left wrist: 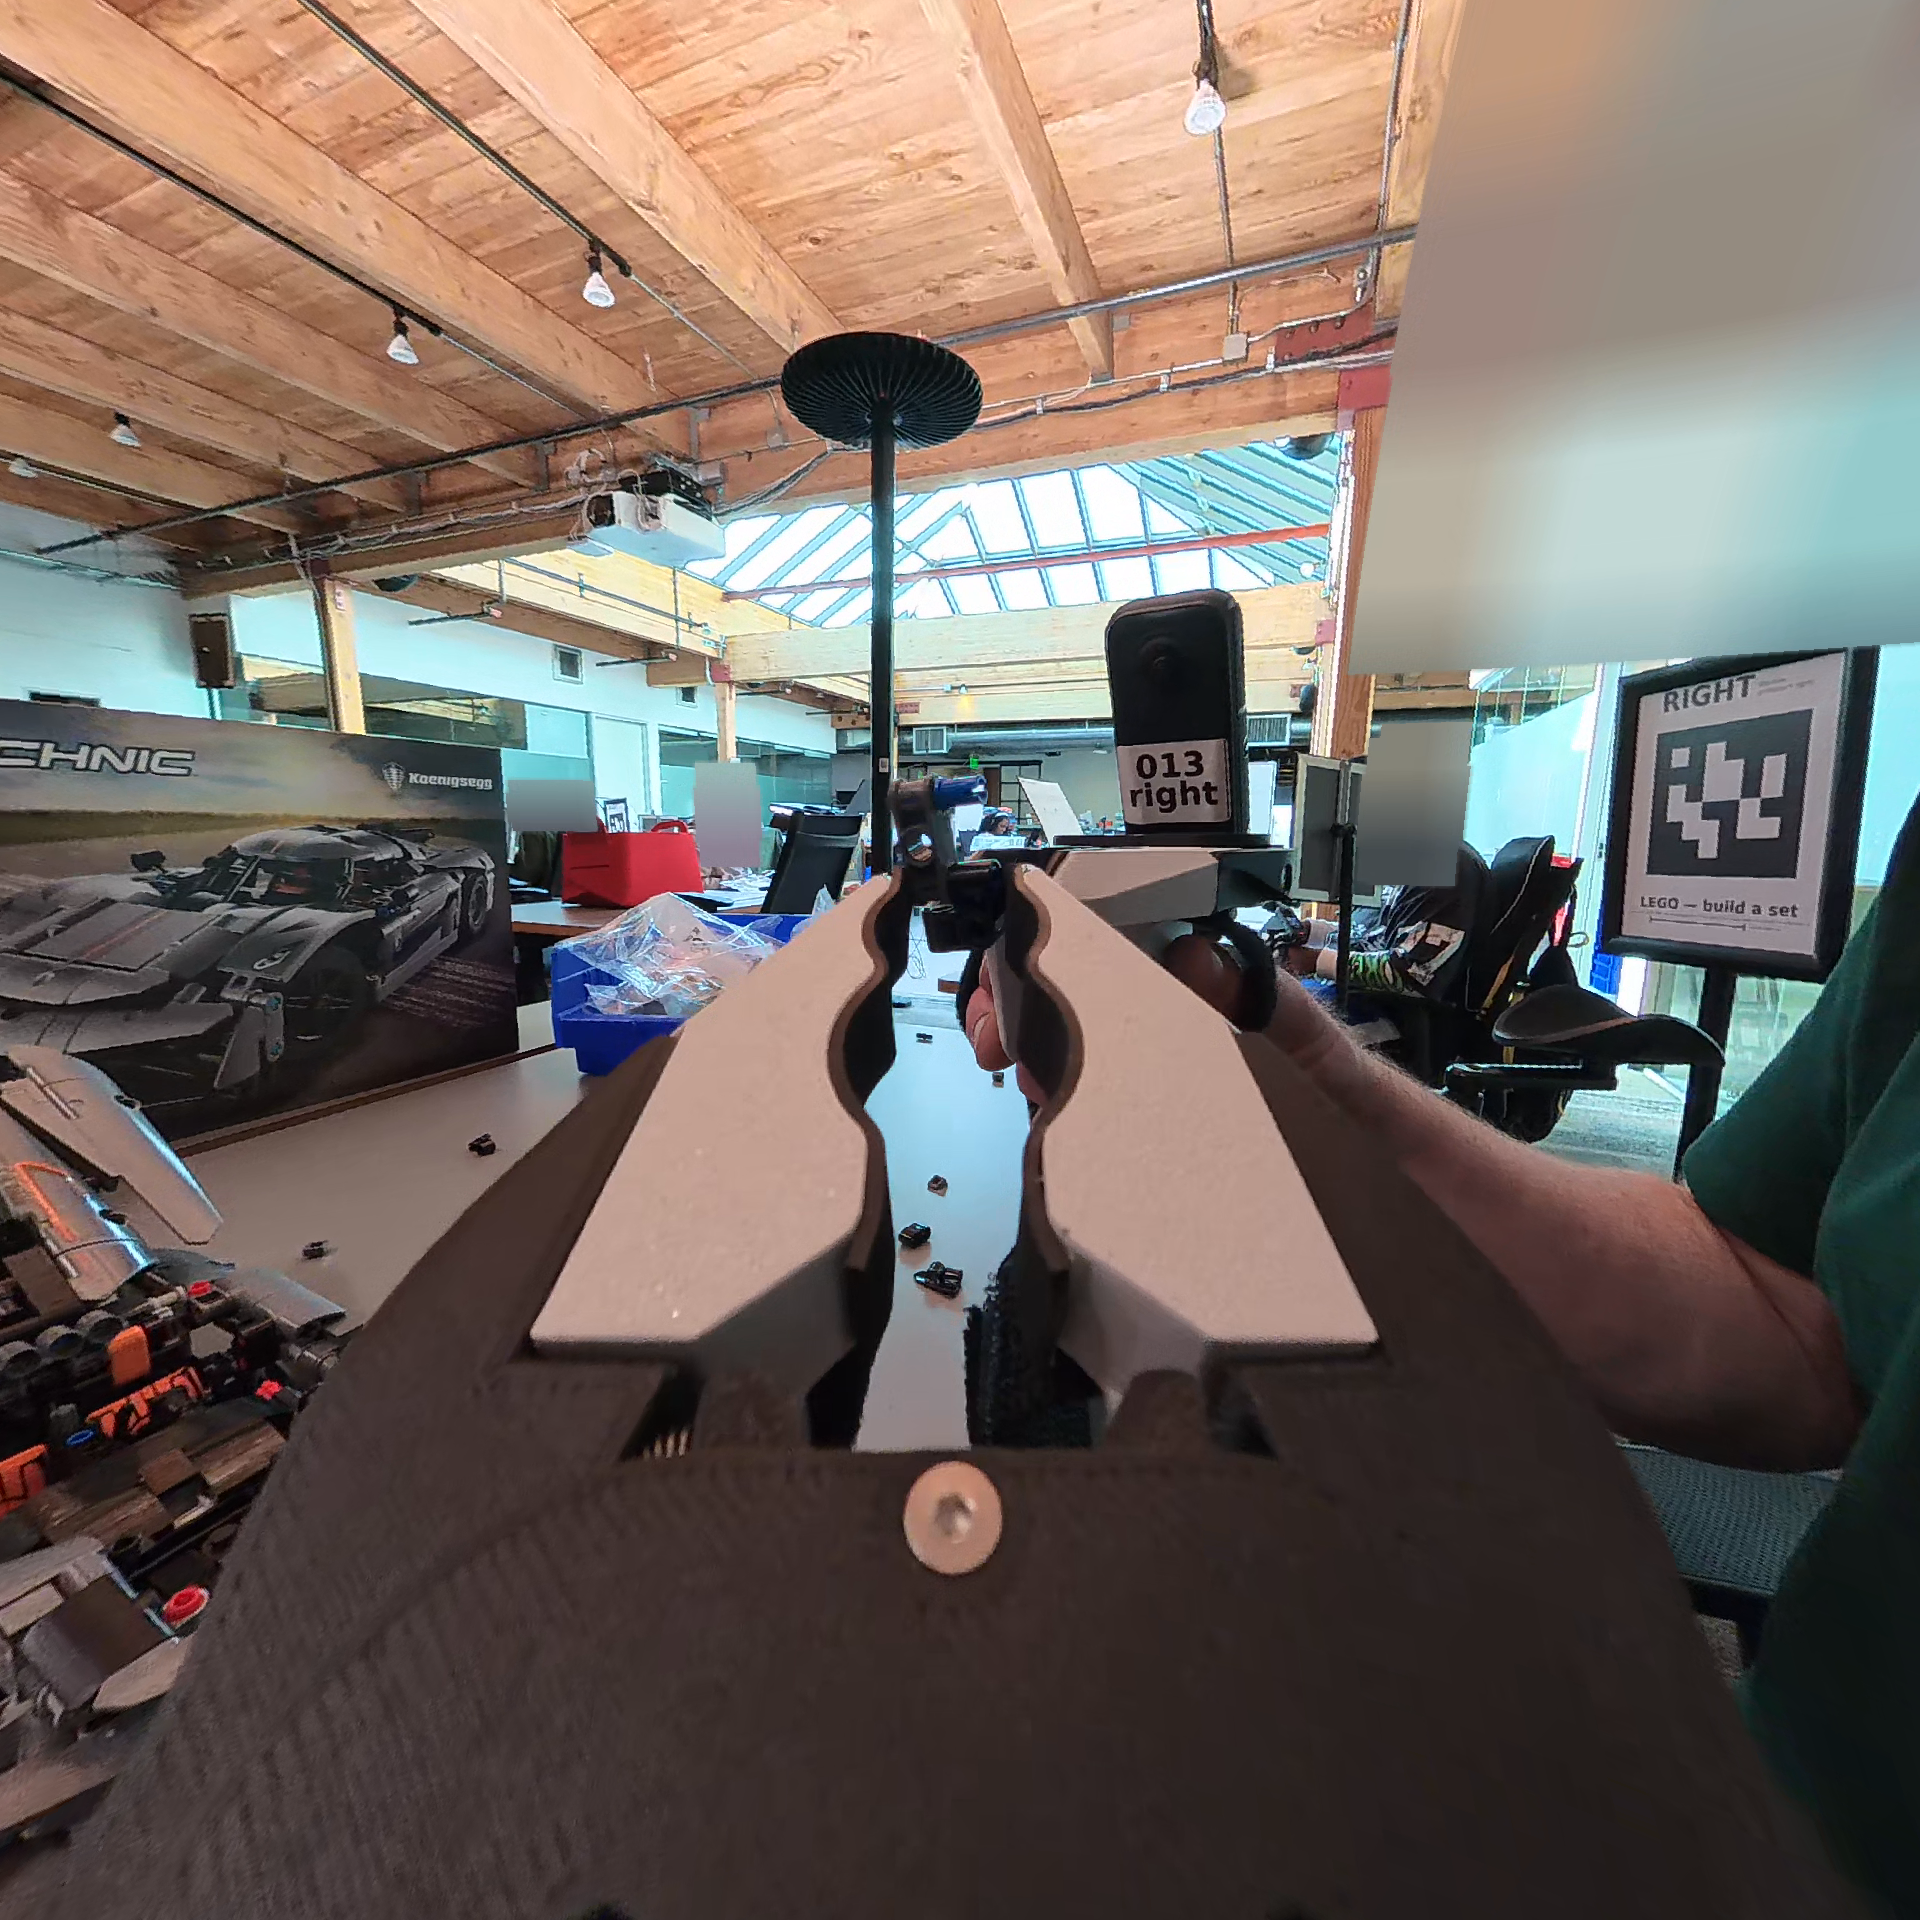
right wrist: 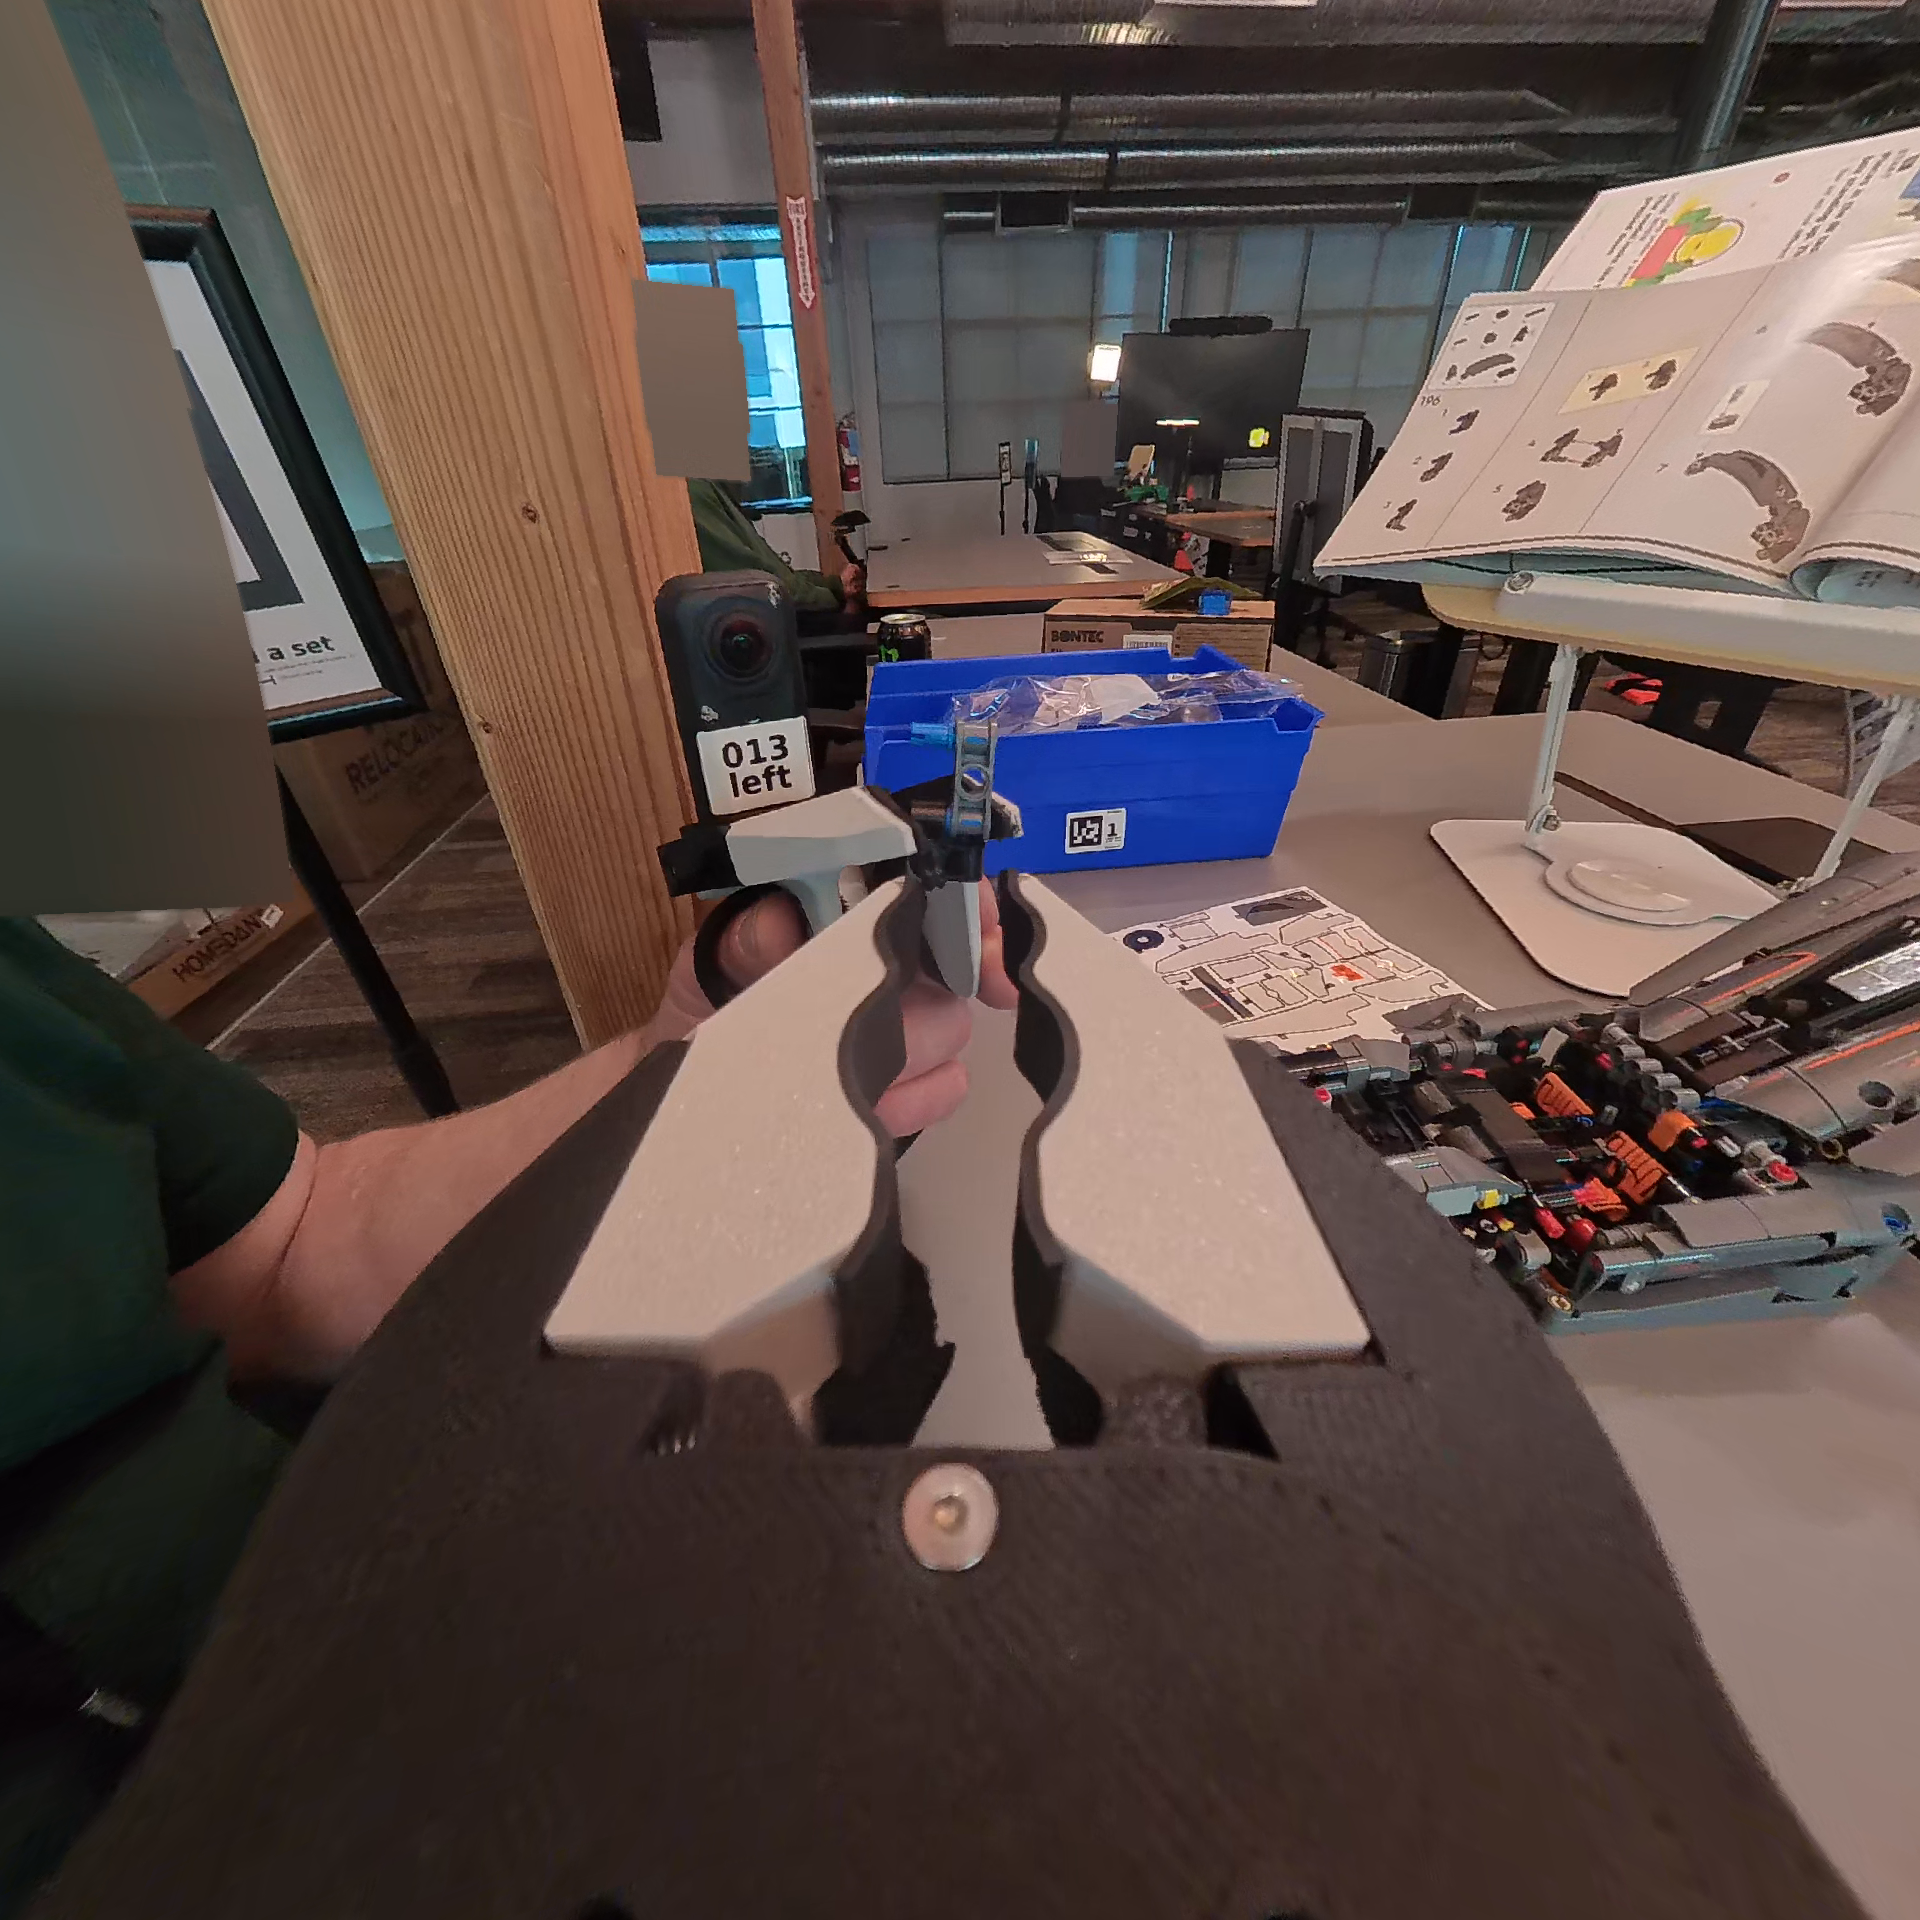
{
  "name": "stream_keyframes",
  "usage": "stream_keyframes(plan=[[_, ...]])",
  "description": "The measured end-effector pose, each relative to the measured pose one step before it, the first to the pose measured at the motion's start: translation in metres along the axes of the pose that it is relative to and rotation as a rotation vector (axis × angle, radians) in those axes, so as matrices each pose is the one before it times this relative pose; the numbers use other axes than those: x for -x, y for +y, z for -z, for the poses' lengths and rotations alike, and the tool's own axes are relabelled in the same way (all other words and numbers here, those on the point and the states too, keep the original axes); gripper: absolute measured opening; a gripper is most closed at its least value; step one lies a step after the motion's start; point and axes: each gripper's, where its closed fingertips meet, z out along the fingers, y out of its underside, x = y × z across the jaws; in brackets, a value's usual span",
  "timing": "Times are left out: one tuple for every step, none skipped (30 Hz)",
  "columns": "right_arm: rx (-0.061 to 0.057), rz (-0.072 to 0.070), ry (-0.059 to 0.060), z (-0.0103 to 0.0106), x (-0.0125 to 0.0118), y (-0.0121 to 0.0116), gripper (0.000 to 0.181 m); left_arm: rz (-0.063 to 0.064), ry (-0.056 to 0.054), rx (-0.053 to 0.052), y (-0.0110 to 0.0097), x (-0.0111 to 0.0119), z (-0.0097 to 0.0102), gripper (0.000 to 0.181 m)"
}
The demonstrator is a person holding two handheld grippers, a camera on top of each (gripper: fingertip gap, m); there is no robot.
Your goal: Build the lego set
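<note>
Here the left hand-held gripper (left wrist: 951,883) seems clamped on the small lego assembly (left wrist: 940,842), with the right hand-held gripper (right wrist: 951,888) apparently pinching it too.

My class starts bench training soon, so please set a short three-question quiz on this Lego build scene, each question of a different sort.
1. True or false: the blue bin holds clear plastic bags.
2. Where does the open instruction book rest? A) on a white stand B) flat on the floor C) inside the bin
3. What colour is the pin sticking out near the top of the small Lego piece held up in the air?

Key: 1 true; 2 A; 3 blue.
</note>
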Motion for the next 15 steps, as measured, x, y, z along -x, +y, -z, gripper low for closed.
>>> stream_keyframes(plan=[[0.0005,0.0,-0.0045,-0.00037,0.00068,-0.00012,0.012,0.0031,0.0019,0.0002,0.00019,0.00007,-0.00037,0.015],[0.0003,-0.0006,-0.0046,-0.00037,0.00063,-0.00015,0.011,0.0033,0.0047,0.0018,0.00048,-0.00045,-0.0004,0.016],[0.0013,0.0011,-0.0039,-0.00045,0.00069,0.0,0.01,0.0033,0.0038,0.0022,0.00068,-0.00034,-0.0007,0.015],[0.0025,0.0032,-0.0029,-0.00051,0.00067,0.00028,0.008,0.0019,0.0019,0.0024,0.00065,0.00002,-0.00056,0.015],[0.0023,0.004,-0.0019,-0.00035,0.0006,0.00034,0.007,0.0016,0.0028,0.002,0.00065,-0.00002,-0.00047,0.016],[0.0021,0.0031,-0.004,-0.00035,0.00086,0.00031,0.005,0.0027,0.0045,0.0014,0.00047,-0.00034,-0.00055,0.015],[0.0015,0.0019,-0.0065,-0.00027,0.00121,0.00023,0.002,0.0026,0.0037,0.0012,0.00047,-0.0001,-0.00037,0.016],[-0.0002,0.0016,-0.0039,0.00003,0.00074,-0.00002,0.002,0.0029,0.0035,-0.0024,-0.00026,-0.00019,-0.00012,0.016],[0.0002,0.0001,-0.0015,0.00011,0.00023,-0.00008,0.002,0.003,0.0027,-0.0005,0.00003,-0.00001,-0.00003,0.015],[0.0014,-0.0019,-0.0029,0.00007,0.00013,0.00009,0.002,0.0023,0.0028,-0.0004,0.00009,-0.00016,-0.00012,0.016],[0.0012,-0.0009,-0.0035,0.00014,0.00026,-0.00014,0.002,0.0029,0.0038,-0.001,-0.00007,-0.00024,-0.00001,0.016],[0.0008,0.0029,-0.0021,0.00001,0.0003,-0.00029,0.002,0.0035,0.0041,-0.0016,-0.00017,-0.00018,-0.00003,0.016],[0.0008,0.0049,-0.0008,-0.00006,0.00036,-0.00017,0.002,0.0042,0.005,-0.0022,-0.00033,-0.00024,0.00008,0.016],[0.0016,0.0036,0.0005,-0.0004,0.00019,-0.00027,0.002,0.0034,0.0027,-0.0017,-0.0003,0.00019,0.00019,0.016],[0.002,0.0021,0.0018,-0.00055,-0.00002,-0.00012,0.002,0.0035,0.0016,-0.002,-0.00036,0.00049,0.00044,0.016]])
